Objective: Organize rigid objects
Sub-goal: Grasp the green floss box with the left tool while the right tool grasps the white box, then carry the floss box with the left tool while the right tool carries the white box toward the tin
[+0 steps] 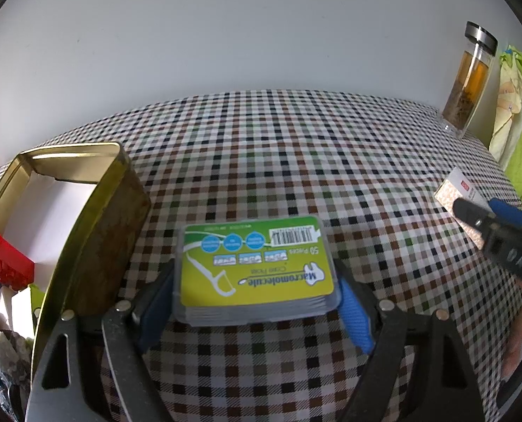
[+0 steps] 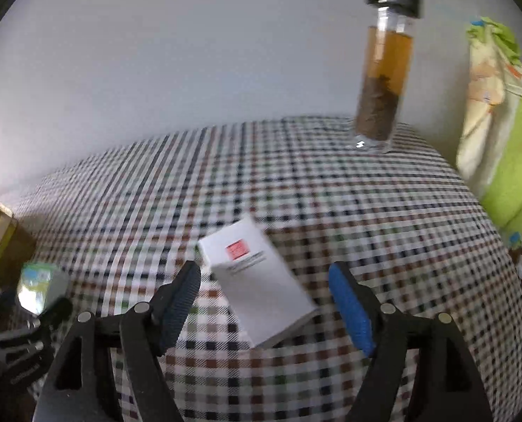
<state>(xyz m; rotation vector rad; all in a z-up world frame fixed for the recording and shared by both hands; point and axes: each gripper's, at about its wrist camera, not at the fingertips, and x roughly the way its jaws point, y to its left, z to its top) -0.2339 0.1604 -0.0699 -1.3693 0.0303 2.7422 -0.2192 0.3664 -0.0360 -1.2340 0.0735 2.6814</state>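
My left gripper (image 1: 255, 281) is shut on a clear plastic floss-pick box with a green label (image 1: 255, 269), held just above the checked tablecloth, right beside an open gold tin (image 1: 95, 225). The tin holds a red toy brick (image 1: 4, 256) and white items. My right gripper (image 2: 264, 281) is open around a white box with a red square (image 2: 257, 281) that lies tilted on the cloth between its jaws; the pads stand apart from it. The right gripper also shows in the left wrist view (image 1: 479, 216), over the same box (image 1: 454, 193).
A glass bottle with a metal cap and brown contents (image 2: 384, 70) stands at the back right of the table. A green and yellow cloth bag (image 2: 507, 147) hangs at the right edge. A white wall is behind. The gold tin (image 2: 0, 239) is far left in the right wrist view.
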